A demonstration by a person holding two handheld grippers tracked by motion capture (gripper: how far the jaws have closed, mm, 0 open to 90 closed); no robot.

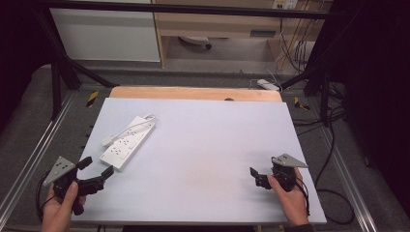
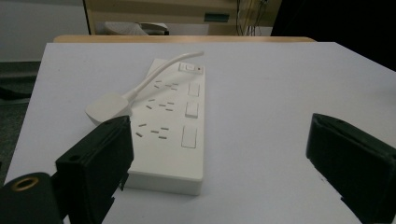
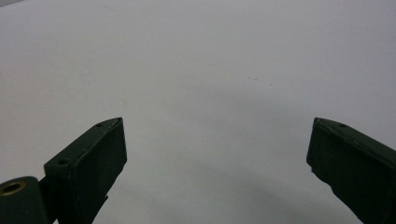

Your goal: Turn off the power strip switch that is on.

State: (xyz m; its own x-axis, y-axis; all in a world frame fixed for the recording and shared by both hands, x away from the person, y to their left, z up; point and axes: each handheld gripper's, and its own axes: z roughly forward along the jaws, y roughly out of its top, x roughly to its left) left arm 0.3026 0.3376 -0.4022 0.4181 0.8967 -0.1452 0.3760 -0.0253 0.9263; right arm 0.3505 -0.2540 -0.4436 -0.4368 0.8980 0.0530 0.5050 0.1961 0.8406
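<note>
A: Status of the grippers at the table's near edge?

B: The left gripper (image 1: 96, 166), at the near left corner, has its jaws spread, nothing between them. The right gripper (image 1: 256, 176), near the near right corner, is likewise spread over bare table (image 1: 208, 145).

A: Location of the power strip (image 1: 128, 142)?

B: Just beyond the left gripper, lying flat near the left edge, its plug (image 2: 108, 106) resting on it.

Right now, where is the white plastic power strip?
High view: white plastic power strip lies diagonally on the table's left half, just ahead of the open left gripper.
</note>
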